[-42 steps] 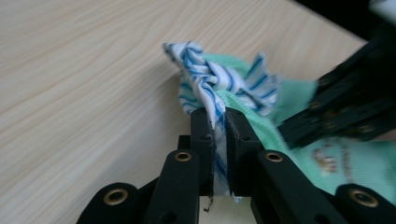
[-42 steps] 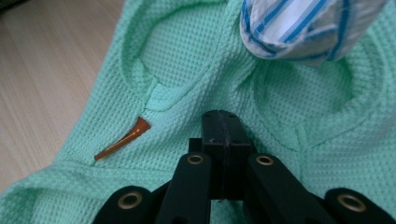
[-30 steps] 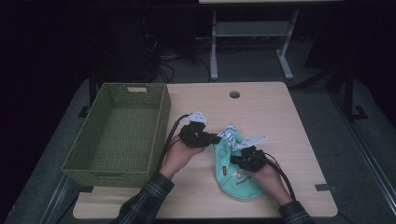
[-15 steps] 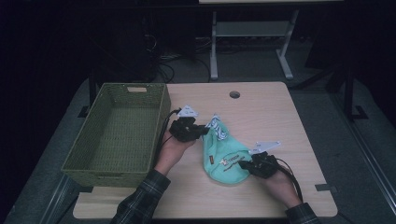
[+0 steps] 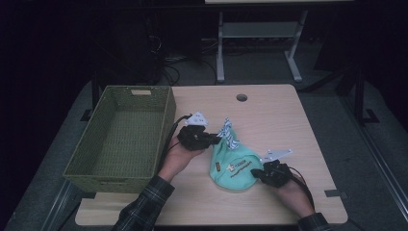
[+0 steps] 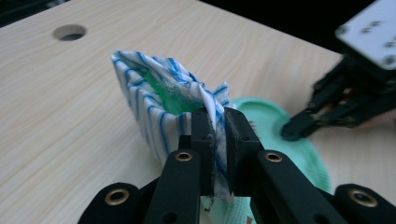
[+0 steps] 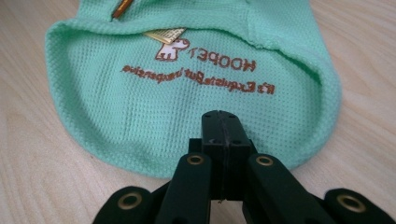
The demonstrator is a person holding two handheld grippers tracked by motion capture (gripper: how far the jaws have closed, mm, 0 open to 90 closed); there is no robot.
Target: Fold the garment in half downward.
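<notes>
A small mint-green garment with brown lettering lies flat on the wooden table. Its blue-and-white striped part stands raised at the far end. My left gripper is shut on that striped cloth, which is pinched between its jaws. My right gripper rests at the garment's near right hem. Its jaws are pressed together over the green mesh, and no cloth shows between them. The left gripper view shows the right gripper touching the green edge.
A green woven basket, empty inside, stands at the table's left, close to my left hand. A round cable hole sits at the table's far middle. Bare wood lies to the right and at the back.
The right gripper has moved right and toward the near edge. The garment has gone from crumpled to spread flat. The left gripper has kept hold of the striped part.
</notes>
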